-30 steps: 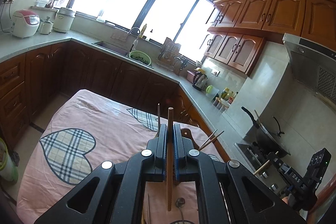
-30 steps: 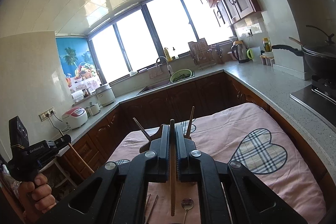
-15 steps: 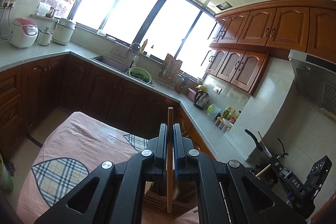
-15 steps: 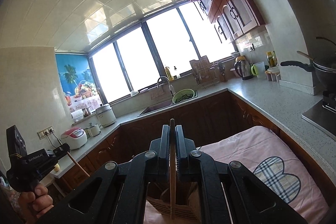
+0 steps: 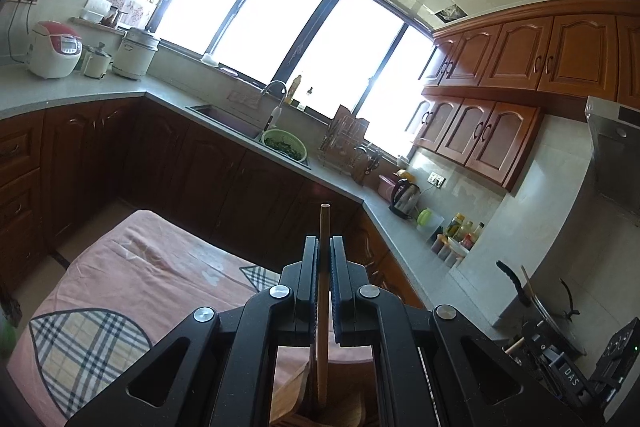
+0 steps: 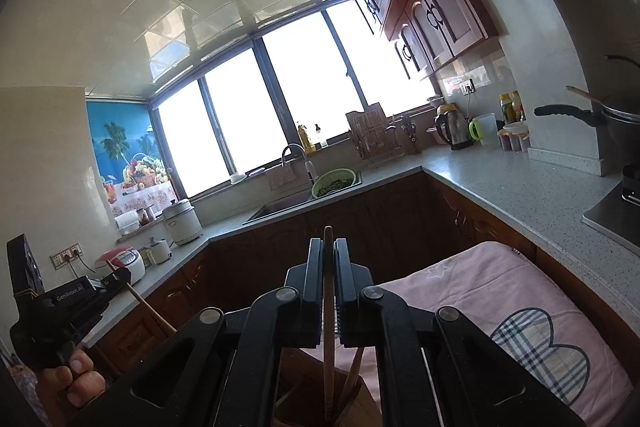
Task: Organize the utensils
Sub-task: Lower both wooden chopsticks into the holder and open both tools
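Observation:
My left gripper is shut on a wooden chopstick held upright; its lower end reaches into a wooden utensil holder below the jaws. My right gripper is shut on another wooden chopstick, whose lower end dips into the same wooden holder beside another stick. The left gripper also shows at the left of the right wrist view, and the right gripper shows at the lower right of the left wrist view.
The holder stands on a table with a pink cloth with plaid hearts. Kitchen counters ring the table, with a sink and green colander, a kettle, rice cookers and a wok on the stove.
Both grippers have tilted upward and risen over the holder. The tabletop spoon and loose sticks have dropped out of view, and the chopstick ends now sit inside the wooden holder.

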Demonstrator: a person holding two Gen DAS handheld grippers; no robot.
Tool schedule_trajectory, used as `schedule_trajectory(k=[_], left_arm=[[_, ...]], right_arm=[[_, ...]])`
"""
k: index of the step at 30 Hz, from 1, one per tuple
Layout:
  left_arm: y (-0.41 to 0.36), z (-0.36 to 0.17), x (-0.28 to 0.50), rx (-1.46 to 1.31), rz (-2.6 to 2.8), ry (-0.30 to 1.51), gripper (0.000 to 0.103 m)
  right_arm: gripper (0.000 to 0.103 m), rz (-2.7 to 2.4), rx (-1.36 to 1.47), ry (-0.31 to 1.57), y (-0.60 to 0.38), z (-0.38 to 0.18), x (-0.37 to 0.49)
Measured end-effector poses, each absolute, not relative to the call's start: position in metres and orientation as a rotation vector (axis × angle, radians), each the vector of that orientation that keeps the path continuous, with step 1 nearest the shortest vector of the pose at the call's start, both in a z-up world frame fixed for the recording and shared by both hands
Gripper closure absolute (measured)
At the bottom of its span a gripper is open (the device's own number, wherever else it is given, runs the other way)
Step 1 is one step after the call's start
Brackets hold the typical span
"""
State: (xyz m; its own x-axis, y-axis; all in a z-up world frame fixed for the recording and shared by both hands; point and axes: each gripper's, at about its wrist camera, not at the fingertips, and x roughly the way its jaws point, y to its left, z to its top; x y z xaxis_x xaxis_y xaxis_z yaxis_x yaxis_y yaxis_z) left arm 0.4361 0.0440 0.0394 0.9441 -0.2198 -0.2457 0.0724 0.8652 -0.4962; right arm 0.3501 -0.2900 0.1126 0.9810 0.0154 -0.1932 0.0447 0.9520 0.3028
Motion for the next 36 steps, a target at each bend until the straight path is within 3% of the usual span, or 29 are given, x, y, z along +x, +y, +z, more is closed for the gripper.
schedule_trajectory(k=[8, 24, 31, 33, 35, 36], left_arm=[[0.021, 0.013, 0.461, -0.478, -0.133, 0.363, 0.1], [0.021, 0.016, 0.482, -0.42, -0.193, 0.485, 0.099], [0.03, 0.019, 0.486, -0.428, -0.207, 0.5, 0.098], [0.031, 0.02, 0.486, -0.427, -0.207, 0.503, 0.094], [0.03, 0.02, 0.485, -0.424, -0.203, 0.503, 0.087], [0.029, 0.02, 0.483, -0.424, -0.201, 0.501, 0.082]], right_arm=[[0.098, -0.02, 0.344, 0.249, -0.297, 0.08, 0.362], [0.098, -0.013, 0.353, 0.358, -0.295, 0.056, 0.376], [0.092, -0.008, 0.385, 0.368, -0.3, 0.057, 0.375], [0.085, -0.006, 0.393, 0.368, -0.301, 0.058, 0.374], [0.063, -0.006, 0.399, 0.363, -0.302, 0.06, 0.372], [0.061, -0.007, 0.399, 0.357, -0.302, 0.061, 0.371]])
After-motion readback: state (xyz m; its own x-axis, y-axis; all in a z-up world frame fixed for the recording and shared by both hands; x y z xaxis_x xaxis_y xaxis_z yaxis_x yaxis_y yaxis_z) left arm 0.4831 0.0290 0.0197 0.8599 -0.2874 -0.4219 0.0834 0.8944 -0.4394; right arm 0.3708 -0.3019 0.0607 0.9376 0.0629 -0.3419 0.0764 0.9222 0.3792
